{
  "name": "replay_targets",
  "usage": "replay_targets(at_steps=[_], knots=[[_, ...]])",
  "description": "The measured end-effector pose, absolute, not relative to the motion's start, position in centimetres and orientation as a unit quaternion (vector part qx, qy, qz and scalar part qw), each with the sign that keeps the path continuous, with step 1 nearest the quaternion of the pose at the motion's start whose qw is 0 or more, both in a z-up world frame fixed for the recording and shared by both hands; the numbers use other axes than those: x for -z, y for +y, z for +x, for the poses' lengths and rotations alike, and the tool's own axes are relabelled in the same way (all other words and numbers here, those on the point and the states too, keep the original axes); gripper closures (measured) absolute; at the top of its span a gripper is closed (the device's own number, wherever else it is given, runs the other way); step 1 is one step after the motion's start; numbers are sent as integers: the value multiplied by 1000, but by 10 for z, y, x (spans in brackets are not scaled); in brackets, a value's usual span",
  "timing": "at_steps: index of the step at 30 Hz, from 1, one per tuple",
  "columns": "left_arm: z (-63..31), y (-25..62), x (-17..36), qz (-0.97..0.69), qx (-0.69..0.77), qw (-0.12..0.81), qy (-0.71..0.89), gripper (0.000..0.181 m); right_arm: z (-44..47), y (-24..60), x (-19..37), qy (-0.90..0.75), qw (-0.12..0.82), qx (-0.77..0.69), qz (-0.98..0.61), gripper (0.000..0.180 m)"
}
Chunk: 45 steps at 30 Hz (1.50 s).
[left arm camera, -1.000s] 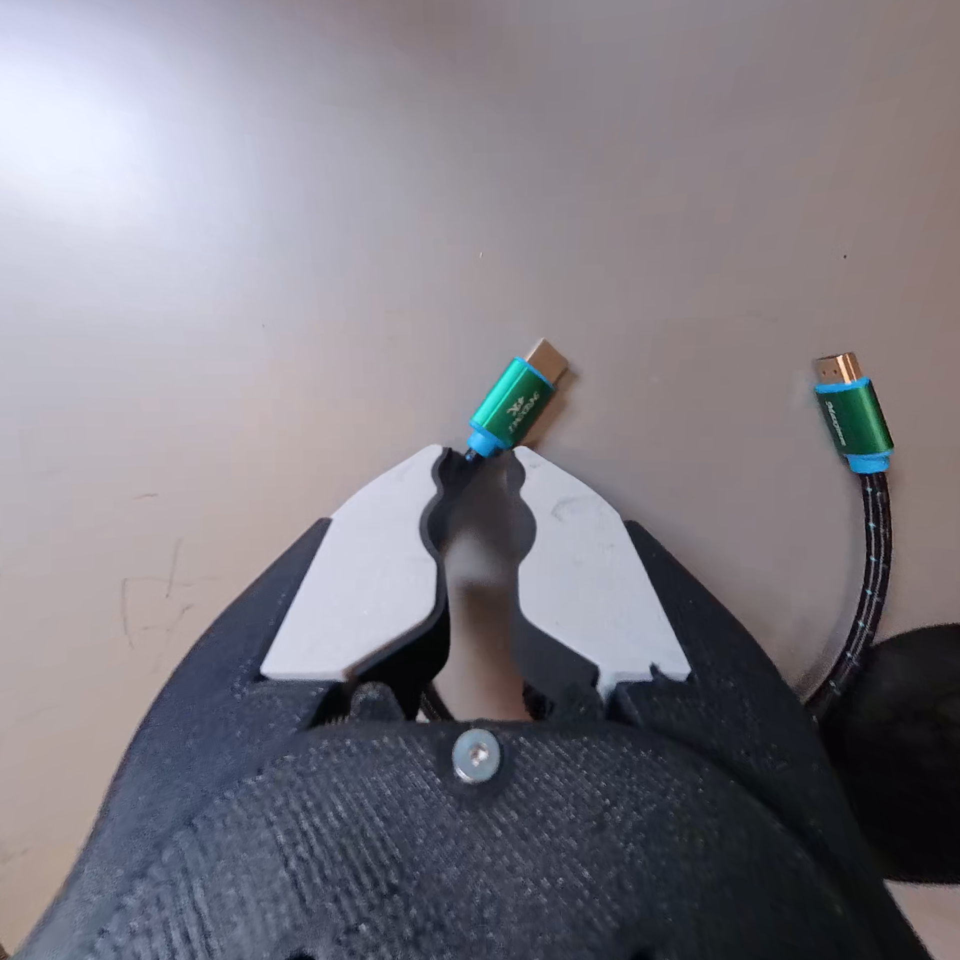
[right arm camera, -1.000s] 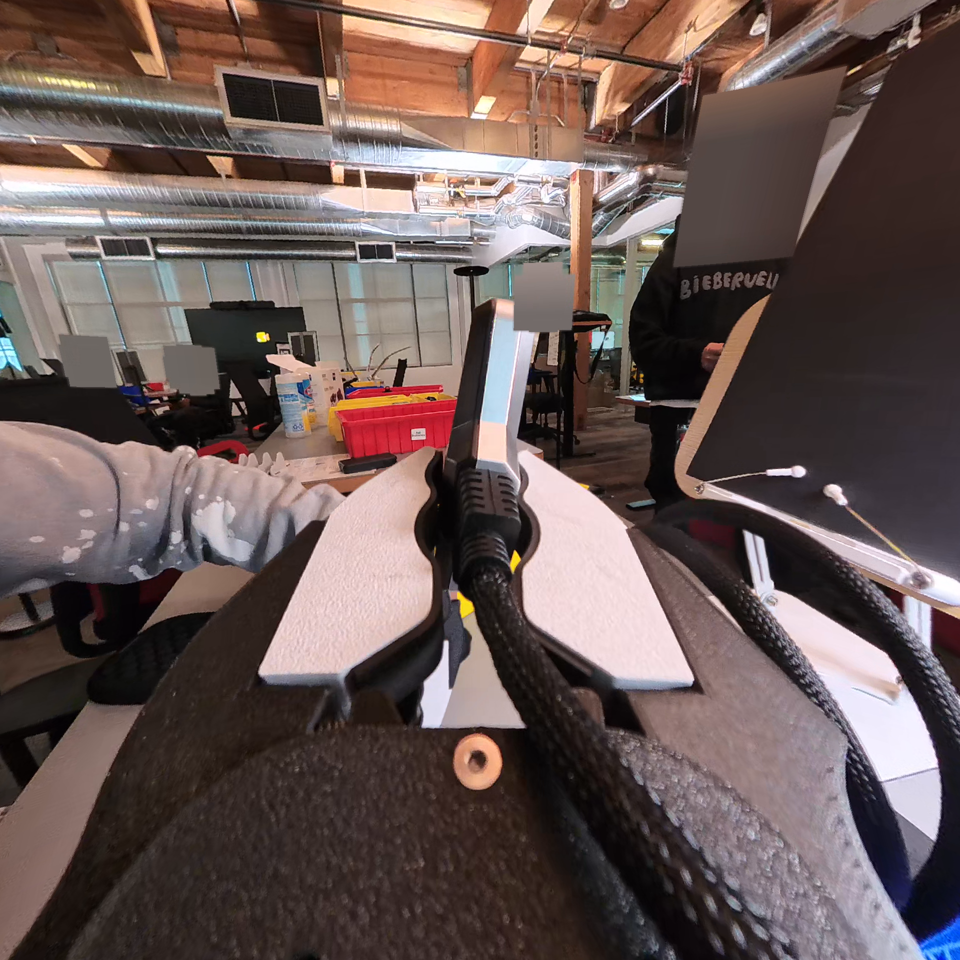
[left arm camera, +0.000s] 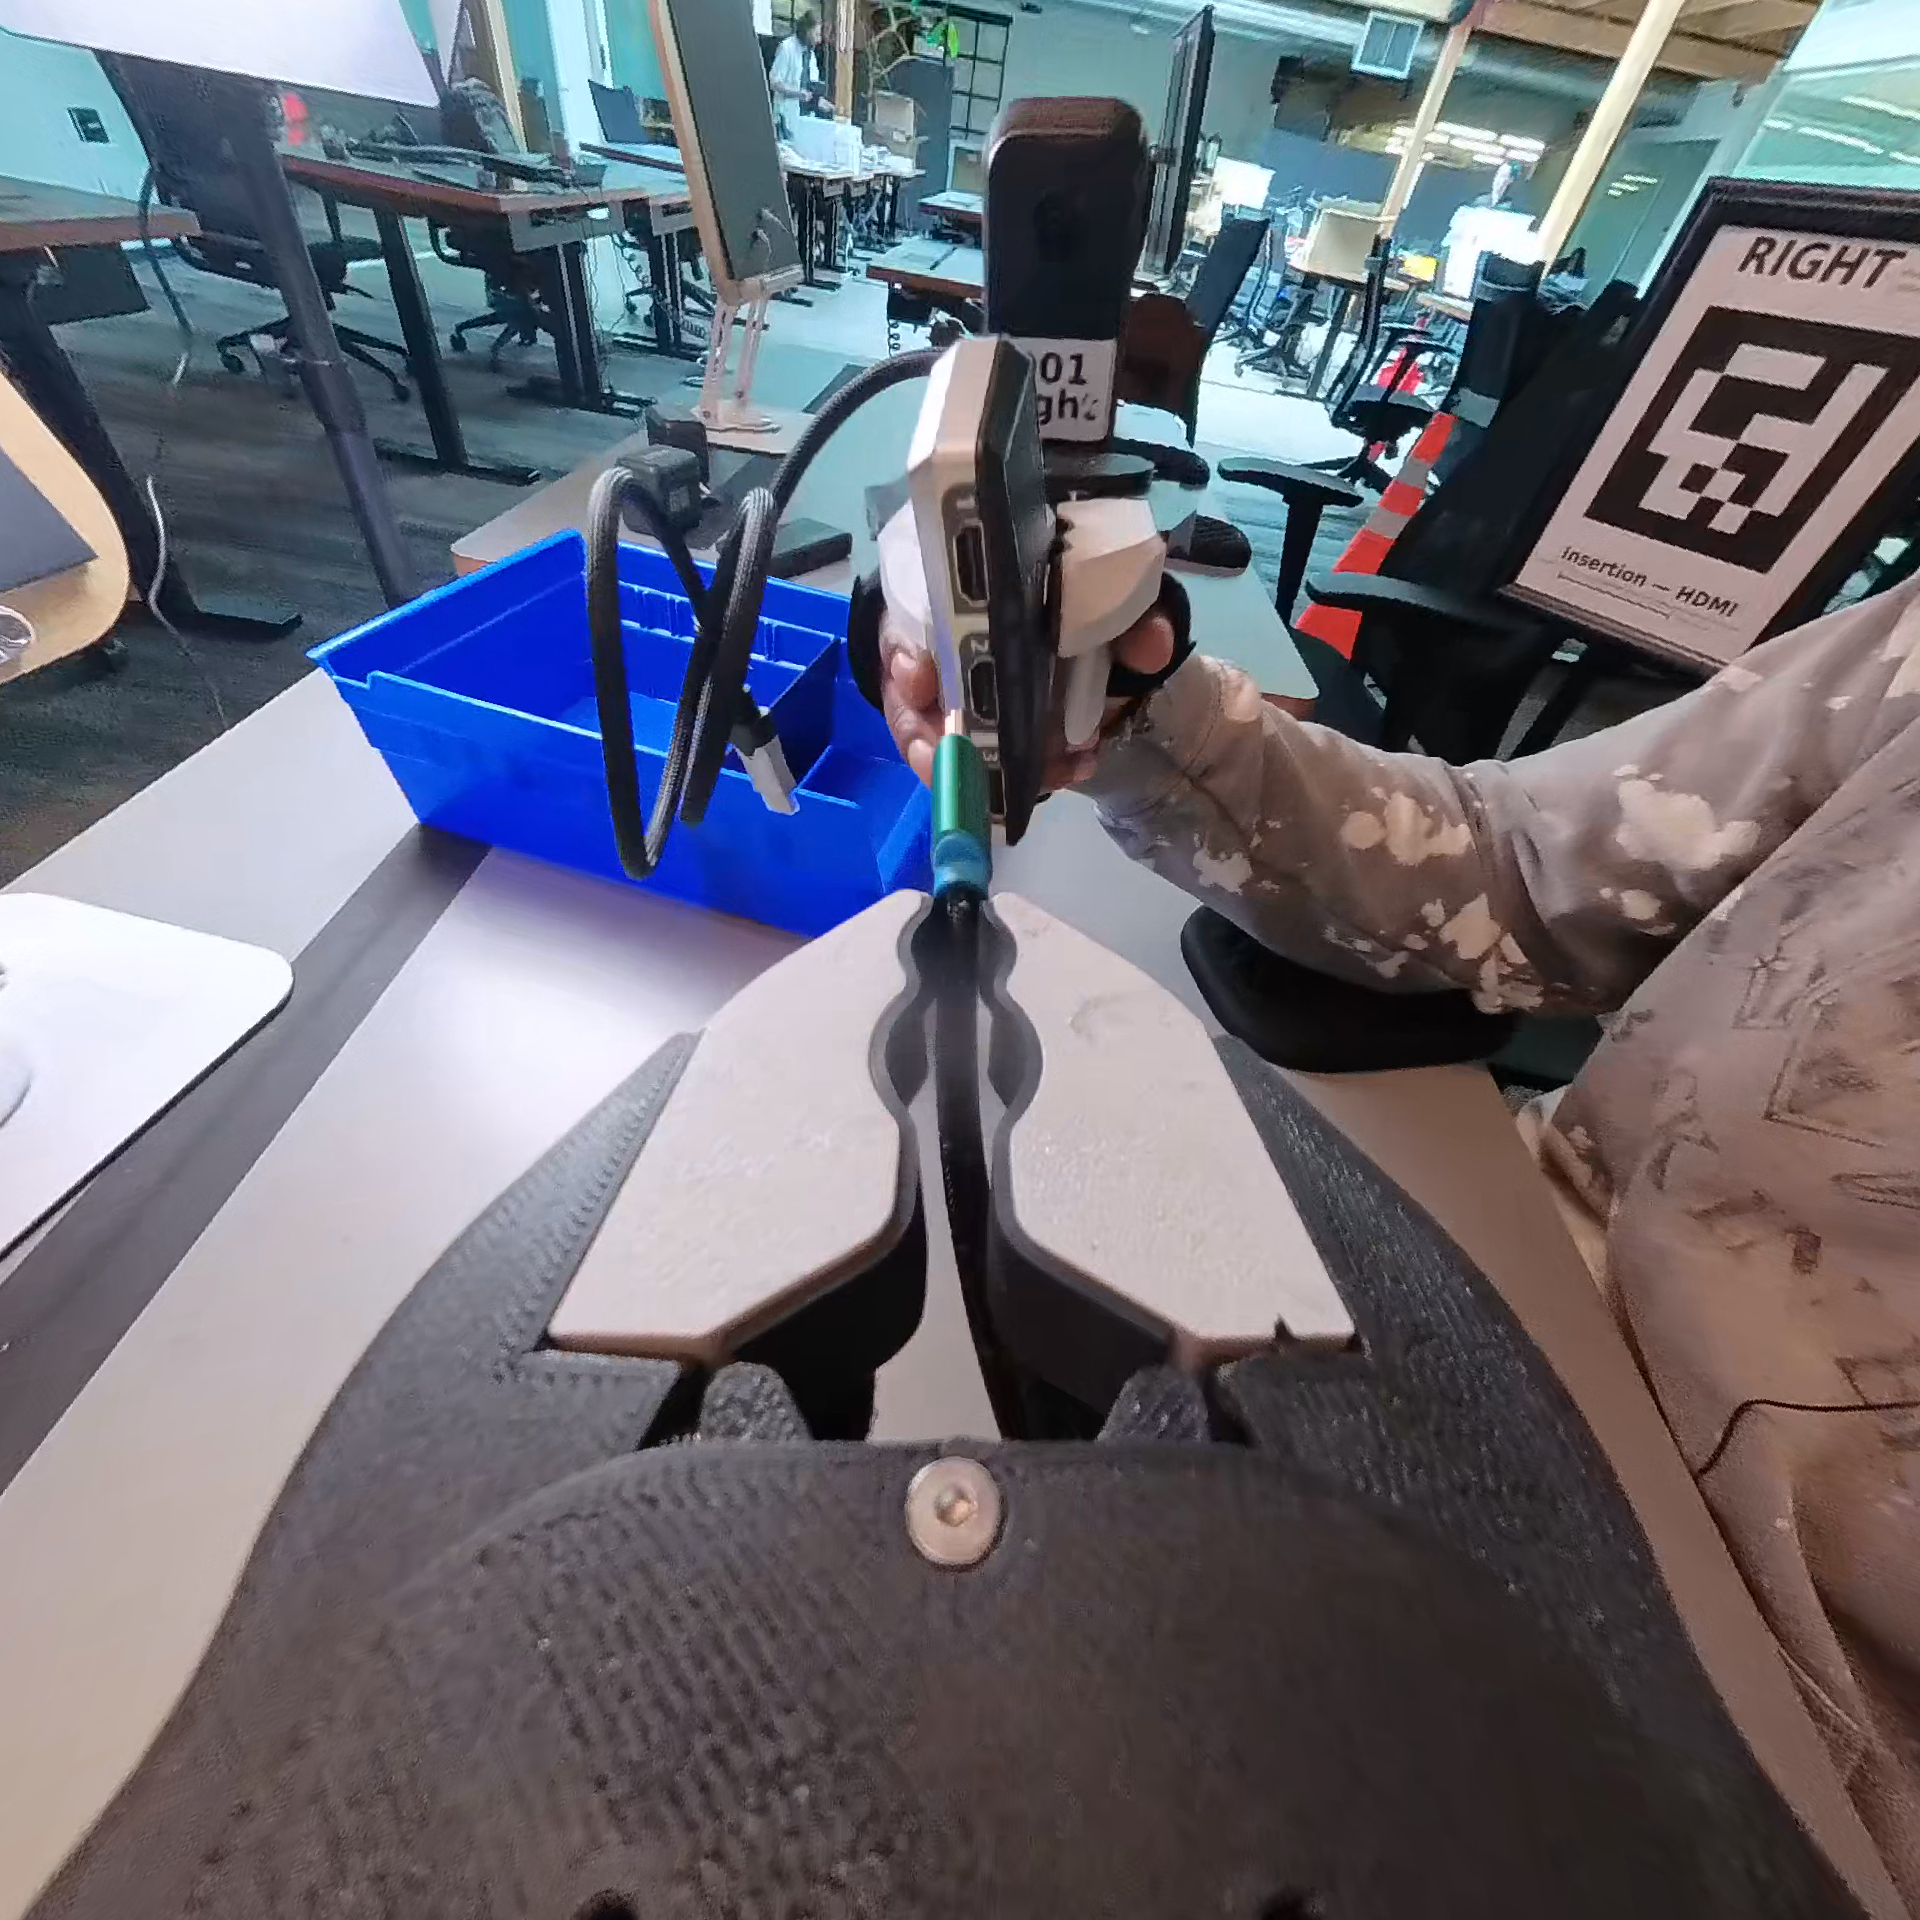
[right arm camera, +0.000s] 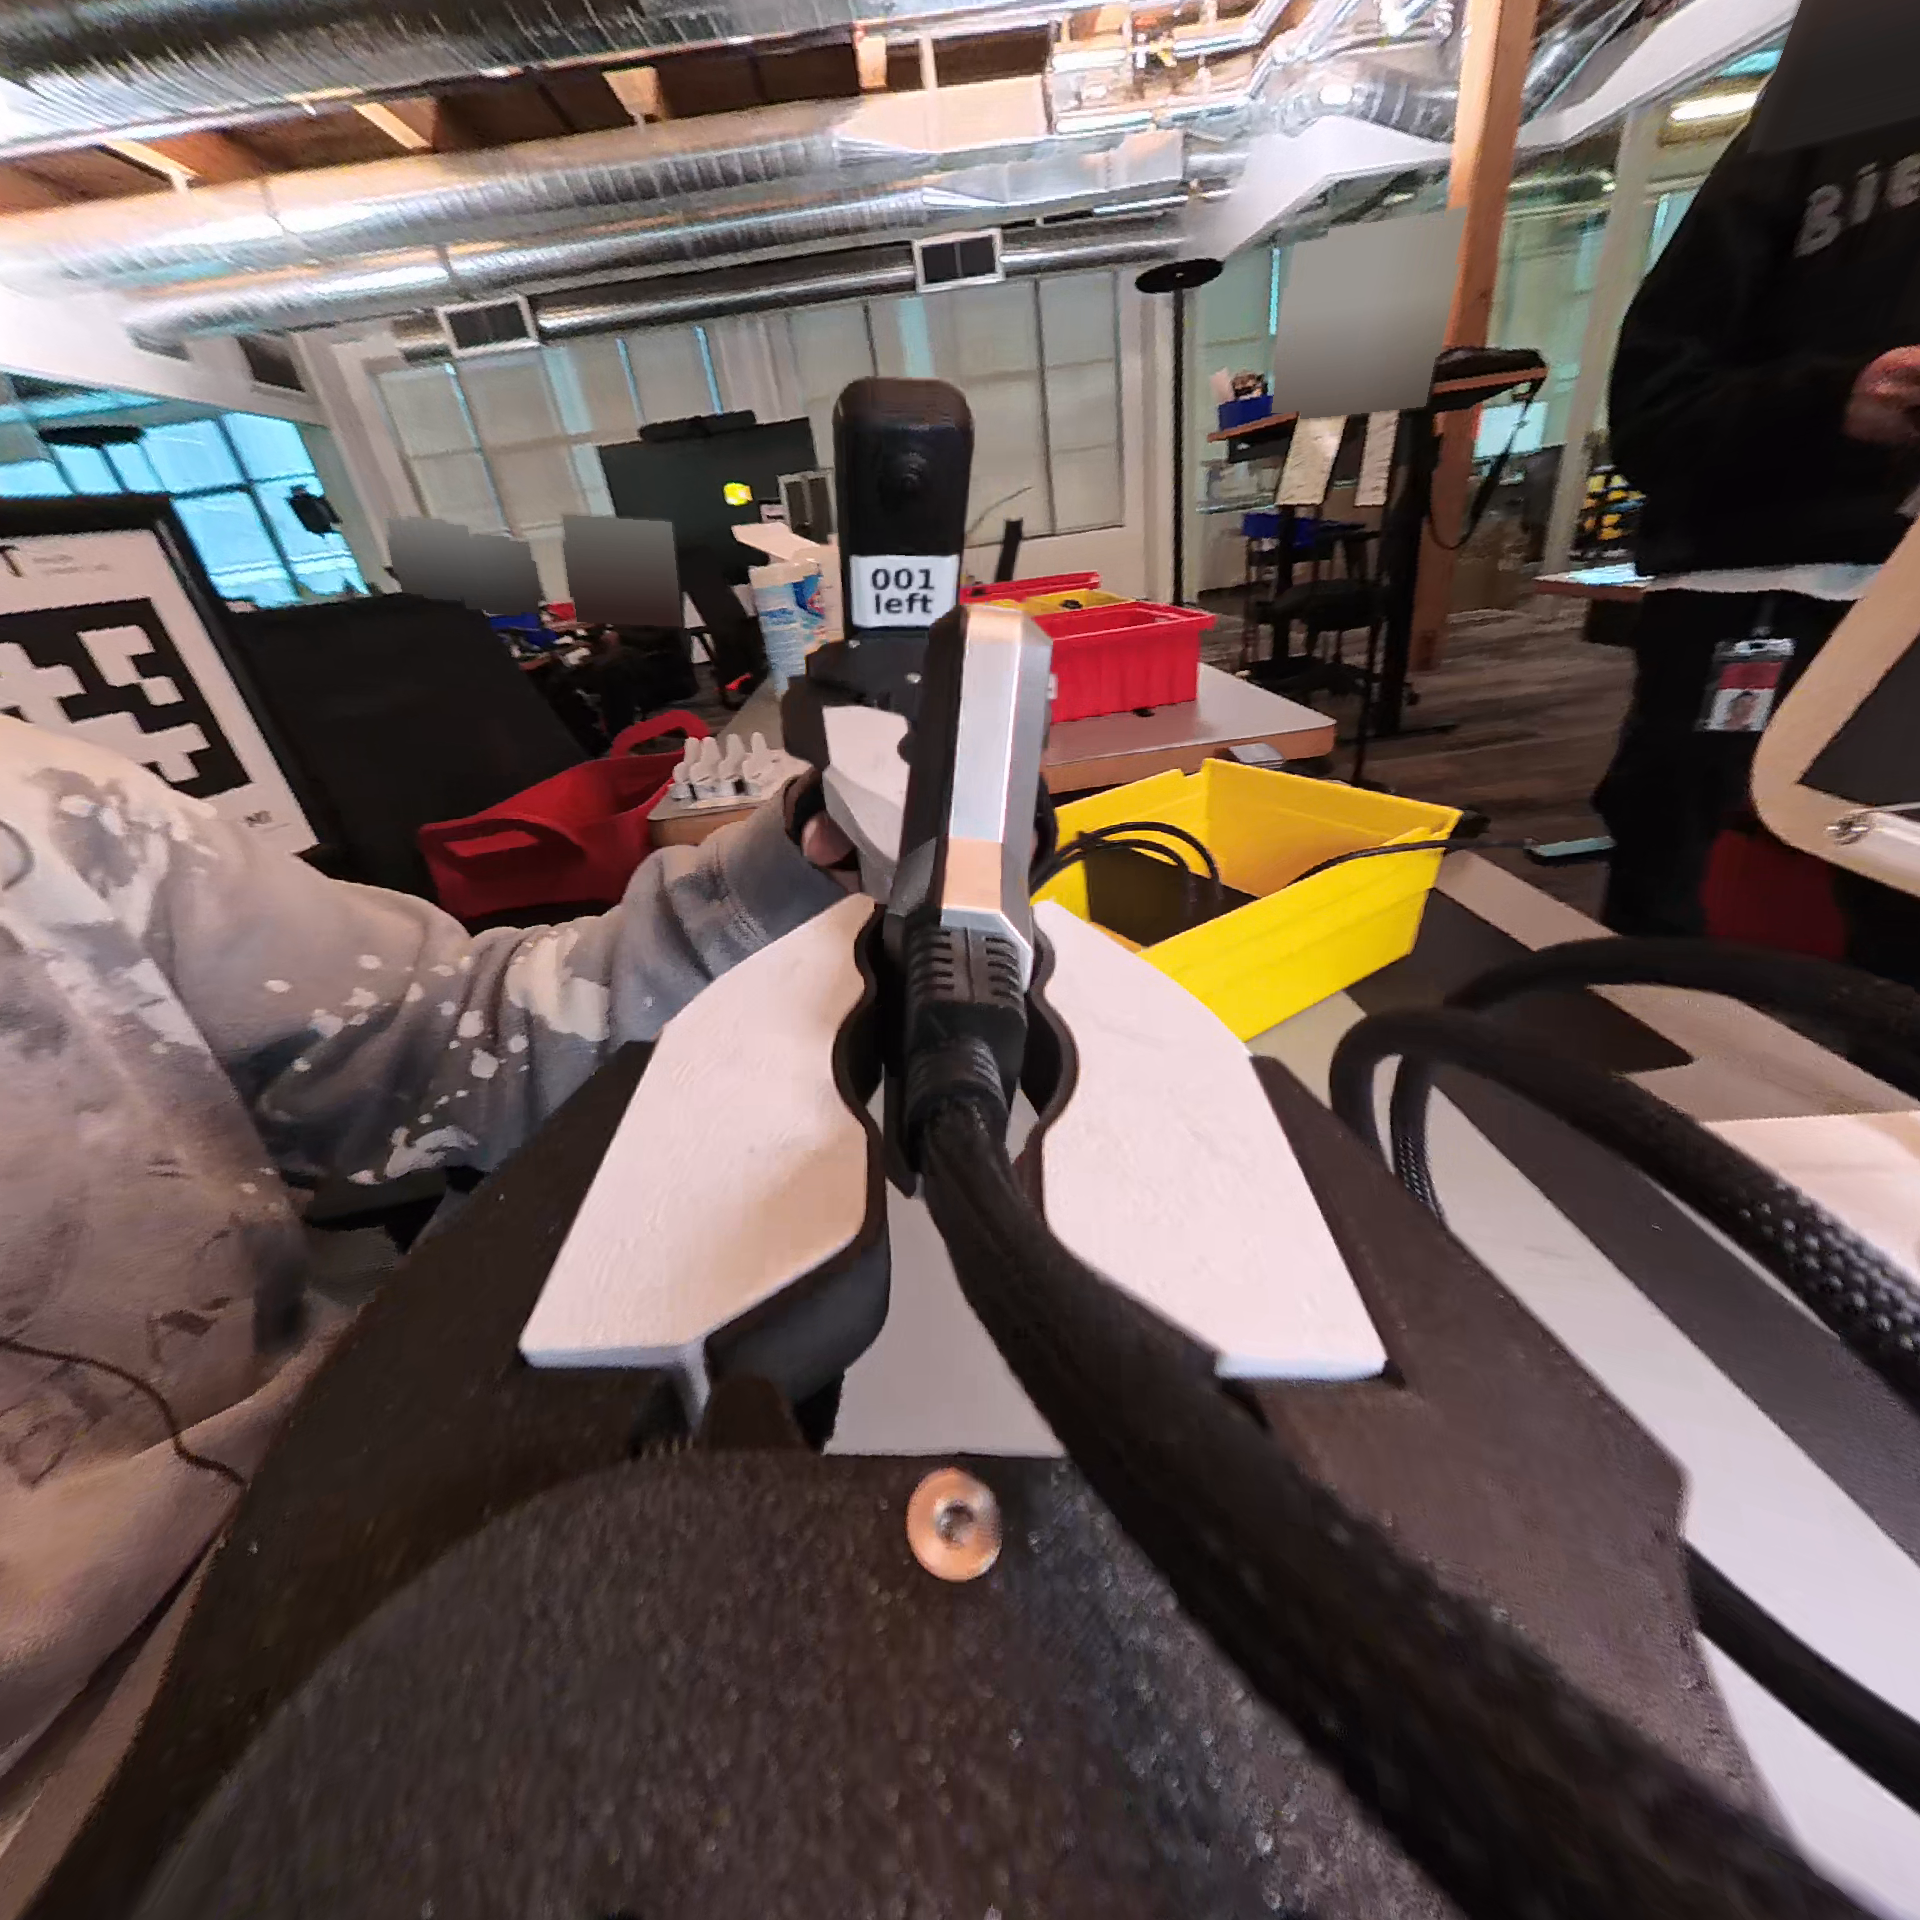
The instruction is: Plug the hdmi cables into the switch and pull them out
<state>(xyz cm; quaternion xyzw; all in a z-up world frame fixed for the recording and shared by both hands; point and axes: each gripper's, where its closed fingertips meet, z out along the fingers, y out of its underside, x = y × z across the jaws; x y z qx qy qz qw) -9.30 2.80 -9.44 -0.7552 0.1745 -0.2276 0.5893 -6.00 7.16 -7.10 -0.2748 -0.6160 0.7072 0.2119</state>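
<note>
In an open workshop under bare timber beams and silver ducts (right arm camera: 623, 197), rows of desks (left arm camera: 499, 197) and office chairs (left arm camera: 1340, 488) are stretching away toward tall windows (right arm camera: 1039, 416). A person in a black top (right arm camera: 1756, 416) is standing at the right of the right wrist view. A grey table (left arm camera: 260, 1039) is running beneath both grippers, carrying a blue bin (left arm camera: 499, 727), a yellow bin (right arm camera: 1309, 883) and a framed sign with a black-and-white marker (left arm camera: 1725, 447). A red bin (right arm camera: 1122, 644) is sitting on the desk behind.

The person in a bleach-spotted grey sleeve (left arm camera: 1455, 831) is holding both tools above the table. The right gripper (right arm camera: 956, 935) is clamping the base of the switch (right arm camera: 982, 769), which is standing on edge in the air with a black braided cable (right arm camera: 1091, 1351) trailing from its end back through the jaws. The left gripper (left arm camera: 956, 914) is pinching tight the cable just behind the green plug (left arm camera: 954, 795). That plug is pointing up at the switch's lower edge, its tip touching the casing by the lowest port; whether it is seated cannot be told. A loose silver plug (left arm camera: 767, 764) on the black cable is dangling over the blue bin.
</note>
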Motion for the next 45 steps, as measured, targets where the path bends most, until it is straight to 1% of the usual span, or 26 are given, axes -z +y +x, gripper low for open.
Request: replay_targets(at_steps=[5,11,16,20,25,32,35,45], knots=[[-88,20,89,-750,245,585,187,174,-57,63,73,-604,172,-736,-253,158],[-82,19,88,-751,244,582,197,174,-54,68,67,-551,117,-790,-243,158],[-75,17,93,-761,245,561,213,174,-51,70,69,-555,115,-790,-234,158],[-70,17,103,-777,239,537,225,174,-48,69,68,-564,121,-784,-230,158],[-68,17,104,-778,245,532,225,174,-45,68,68,-579,130,-773,-224,158],[-65,15,105,-775,294,519,209,173,-41,62,70,-614,167,-741,-213,158],[-66,16,110,-784,288,510,206,174,-41,60,73,-633,181,-721,-215,158],[-75,21,89,-732,341,567,163,174,-51,64,58,-581,228,-749,-222,158]])
